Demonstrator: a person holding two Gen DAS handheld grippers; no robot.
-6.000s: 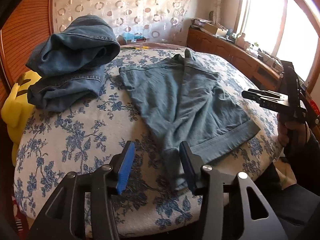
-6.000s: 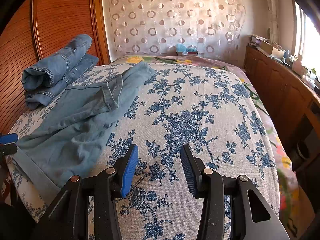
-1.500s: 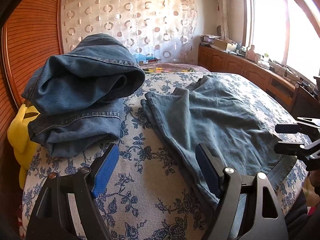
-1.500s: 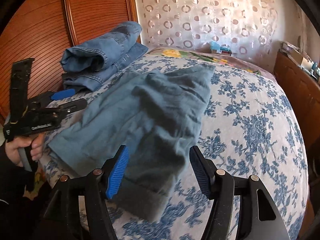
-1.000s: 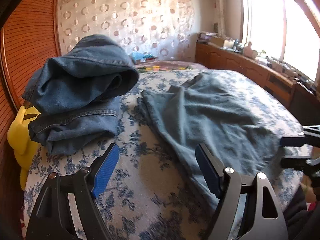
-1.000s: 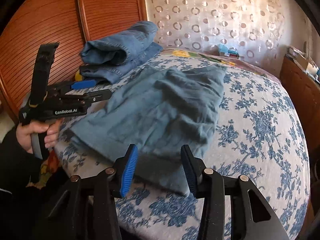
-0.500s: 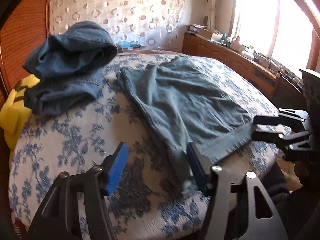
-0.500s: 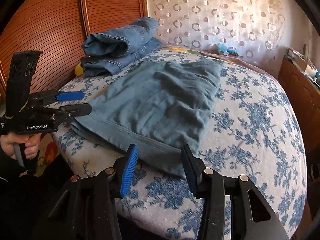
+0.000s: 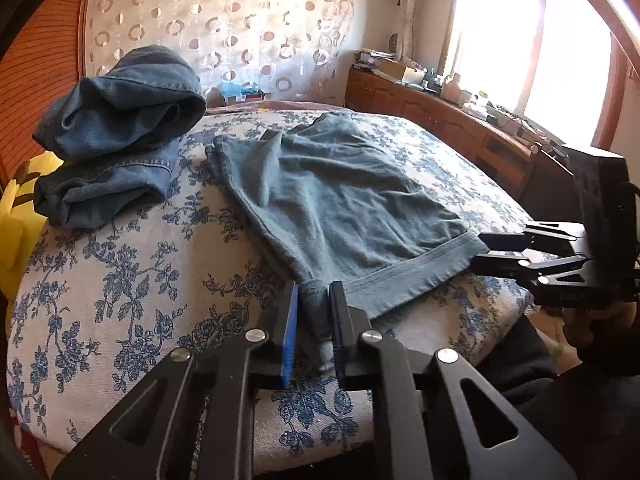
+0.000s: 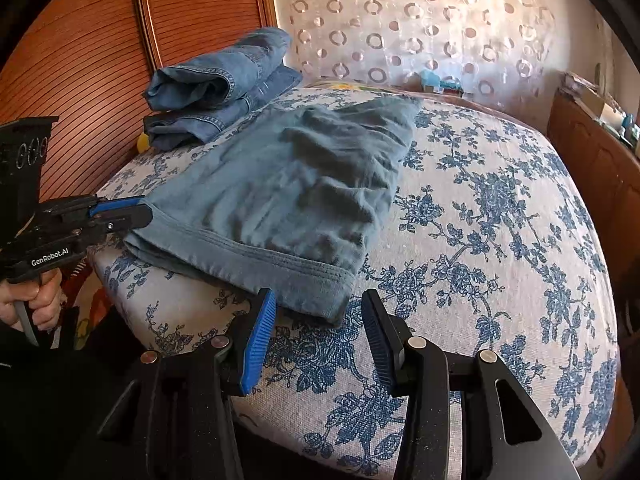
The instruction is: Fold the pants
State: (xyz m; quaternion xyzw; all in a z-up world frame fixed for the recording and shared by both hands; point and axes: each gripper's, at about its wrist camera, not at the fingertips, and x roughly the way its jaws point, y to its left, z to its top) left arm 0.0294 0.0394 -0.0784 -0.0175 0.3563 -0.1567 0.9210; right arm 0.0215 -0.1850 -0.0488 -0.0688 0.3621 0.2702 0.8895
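The pants (image 9: 340,208) are lying flat on the bed (image 9: 120,280), hem at the near edge. The left gripper (image 9: 314,312) is clenching the hem's left corner; the right gripper (image 10: 318,320) is hovering released, straddling the right corner. One-sided pulling is risking a skewed fold, and the thick hem may be slipping from a shallow bite. Folded jeans (image 10: 216,84) are sitting far left. "GenRobot.AI" is reading on the left gripper's body.
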